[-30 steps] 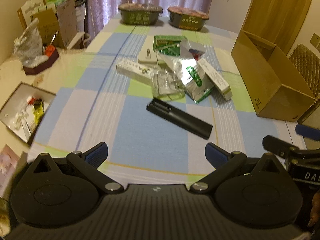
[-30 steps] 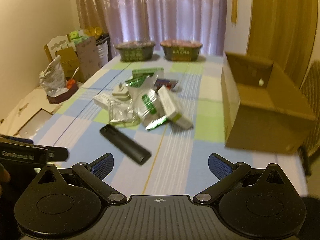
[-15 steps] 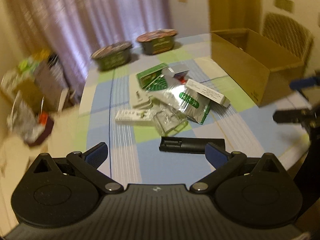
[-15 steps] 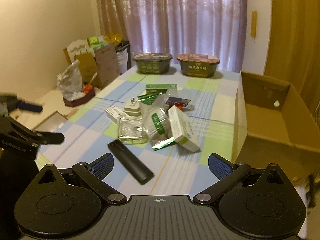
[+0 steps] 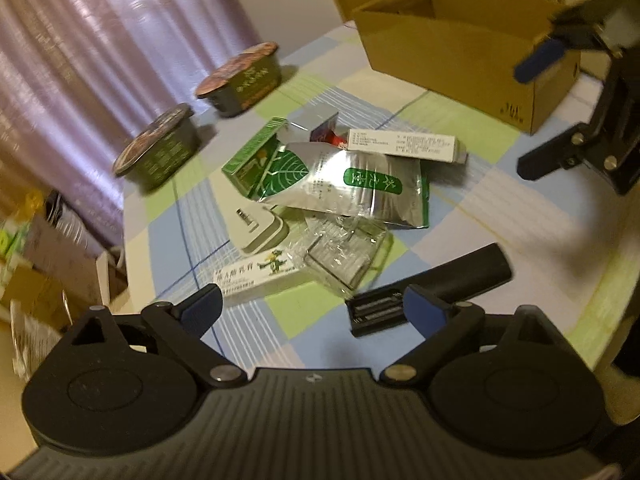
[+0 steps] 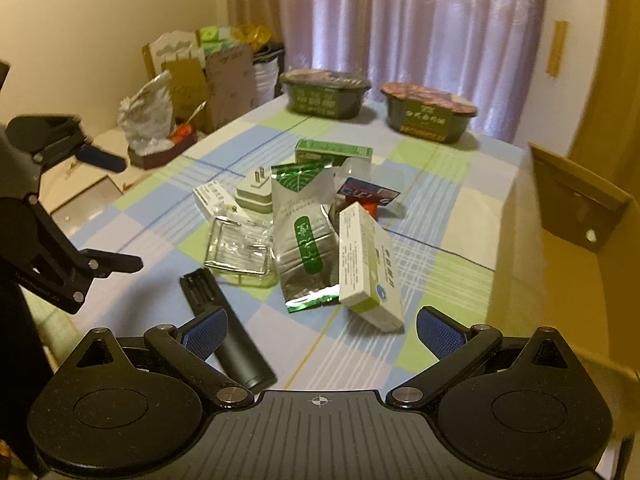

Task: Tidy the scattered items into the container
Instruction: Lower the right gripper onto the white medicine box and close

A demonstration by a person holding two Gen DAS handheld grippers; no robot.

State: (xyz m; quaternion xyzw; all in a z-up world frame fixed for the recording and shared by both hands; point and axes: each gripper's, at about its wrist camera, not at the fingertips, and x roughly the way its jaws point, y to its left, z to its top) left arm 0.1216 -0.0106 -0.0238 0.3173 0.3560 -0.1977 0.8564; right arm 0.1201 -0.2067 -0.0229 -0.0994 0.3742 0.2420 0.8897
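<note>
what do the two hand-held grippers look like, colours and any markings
Both match. The left hand-held gripper and the right hand-held gripper have matte black bodies with ribbed tops, two round black discs, silver pivot screws and angled black links ending in blue textured finger pads. A small crosshair mark sits at the centre. Faint white lettering on the left one's side is unreadable.

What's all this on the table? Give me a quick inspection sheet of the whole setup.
Surface: checked tablecloth, mid-table heaped.
Job's things: black remote, foil pouch, white box, clear tray, plug, green box; cardboard box open, beside the heap.
Clutter: two noodle bowls at the far edge.
Grippers: left and right open, empty.
Cables: nothing seen.
Surroundings: curtain, boxes on the floor.
</note>
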